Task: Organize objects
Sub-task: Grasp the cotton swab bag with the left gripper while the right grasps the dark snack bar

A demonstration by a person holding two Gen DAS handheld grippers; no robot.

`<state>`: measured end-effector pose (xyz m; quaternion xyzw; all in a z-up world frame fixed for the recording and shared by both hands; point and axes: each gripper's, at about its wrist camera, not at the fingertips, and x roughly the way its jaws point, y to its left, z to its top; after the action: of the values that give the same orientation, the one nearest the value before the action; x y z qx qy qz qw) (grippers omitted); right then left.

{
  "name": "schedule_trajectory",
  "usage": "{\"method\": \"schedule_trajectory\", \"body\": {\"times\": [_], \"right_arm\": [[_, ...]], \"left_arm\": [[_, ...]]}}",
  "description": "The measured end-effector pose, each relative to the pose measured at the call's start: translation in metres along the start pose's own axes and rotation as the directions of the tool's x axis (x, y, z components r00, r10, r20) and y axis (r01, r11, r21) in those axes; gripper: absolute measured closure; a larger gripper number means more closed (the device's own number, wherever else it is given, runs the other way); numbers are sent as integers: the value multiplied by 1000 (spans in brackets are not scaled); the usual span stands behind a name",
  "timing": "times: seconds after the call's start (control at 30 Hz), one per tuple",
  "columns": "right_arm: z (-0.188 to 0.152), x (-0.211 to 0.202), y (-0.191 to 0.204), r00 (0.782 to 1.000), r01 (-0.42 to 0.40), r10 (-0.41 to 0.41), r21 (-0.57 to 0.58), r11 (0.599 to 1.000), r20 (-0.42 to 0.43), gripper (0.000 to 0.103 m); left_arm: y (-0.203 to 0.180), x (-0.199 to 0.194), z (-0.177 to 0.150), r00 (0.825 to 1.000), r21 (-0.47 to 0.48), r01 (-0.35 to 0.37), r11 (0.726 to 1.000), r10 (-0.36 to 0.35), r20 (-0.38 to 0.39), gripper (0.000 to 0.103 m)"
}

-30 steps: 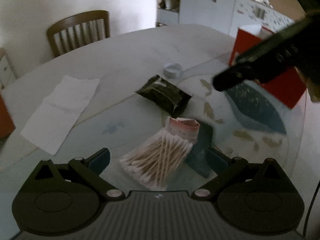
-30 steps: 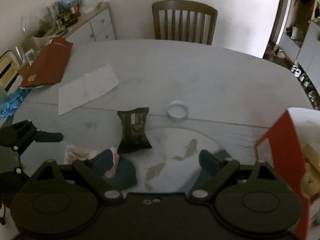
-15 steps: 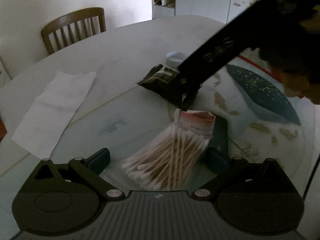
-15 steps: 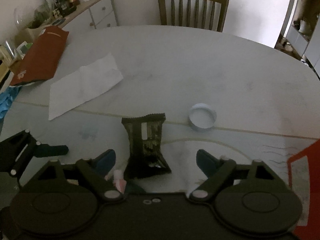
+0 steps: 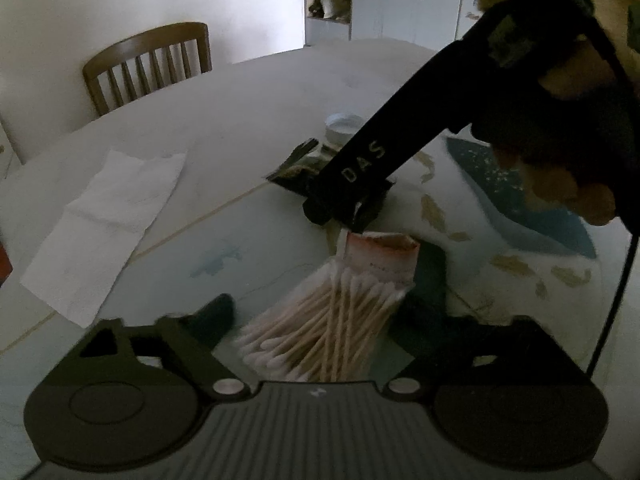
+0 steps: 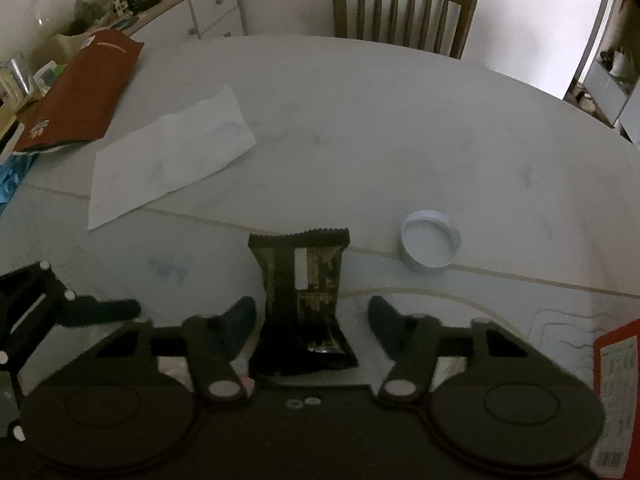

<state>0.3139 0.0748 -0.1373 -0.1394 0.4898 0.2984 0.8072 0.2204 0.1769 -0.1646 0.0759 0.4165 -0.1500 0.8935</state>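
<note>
Table: a pale oval table fills both views; its near part carries a glassy sheet printed with faded blue and tan leaf shapes, edged by a thin tan line.
Room, right wrist view, left to right: upper left, a white sideboard crowded with small items; a brown-red pouch lying at the table's left edge; top centre, a slatted wooden chair against a white wall; far right, a doorway with pale shelving.
Room, left wrist view: white cupboards at top centre, right of the chair.
Paper: a creased white sheet lies flat, left of centre.
Lid: a small round white lid rests open side up, right of centre.
Red box: a red box with small illegible print shows at the lower right edge.
Writing: the letters "DAS" read along the side of the right gripper's body in the left wrist view; print on the dark packet cannot be read.
Left gripper: jaws closing, still apart, around a clear bag of cotton swabs with a pink-red top, lying at lower centre; the pads do not visibly press it.
Right gripper: jaws closing, on either side of a dark snack packet lying at lower centre, with gaps on both sides.
</note>
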Motion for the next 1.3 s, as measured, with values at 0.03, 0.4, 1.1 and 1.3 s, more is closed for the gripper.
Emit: {"method": "schedule_trajectory", "body": {"times": [0.03,0.4,1.1,1.3], "right_arm": [[0,0,-1,1000,-1,1,3,1000,0,51],[-12,-16,-5,1000,5,-5,18,1000,-4,71],[-102,-129,-32,998,-45,40,128,991,40,72],[-121,-163,-48,996,-62,52,156,986,70,72]], "left_arm": [[-1,-1,0,1000,2,1,1000,-1,-1,24],[-6,-12,1,999,-68,-40,997,39,-23,64],[-48,-63,-14,999,-316,-53,947,47,-28,69],[-73,-83,0,999,-337,-33,941,35,-2,69]]}}
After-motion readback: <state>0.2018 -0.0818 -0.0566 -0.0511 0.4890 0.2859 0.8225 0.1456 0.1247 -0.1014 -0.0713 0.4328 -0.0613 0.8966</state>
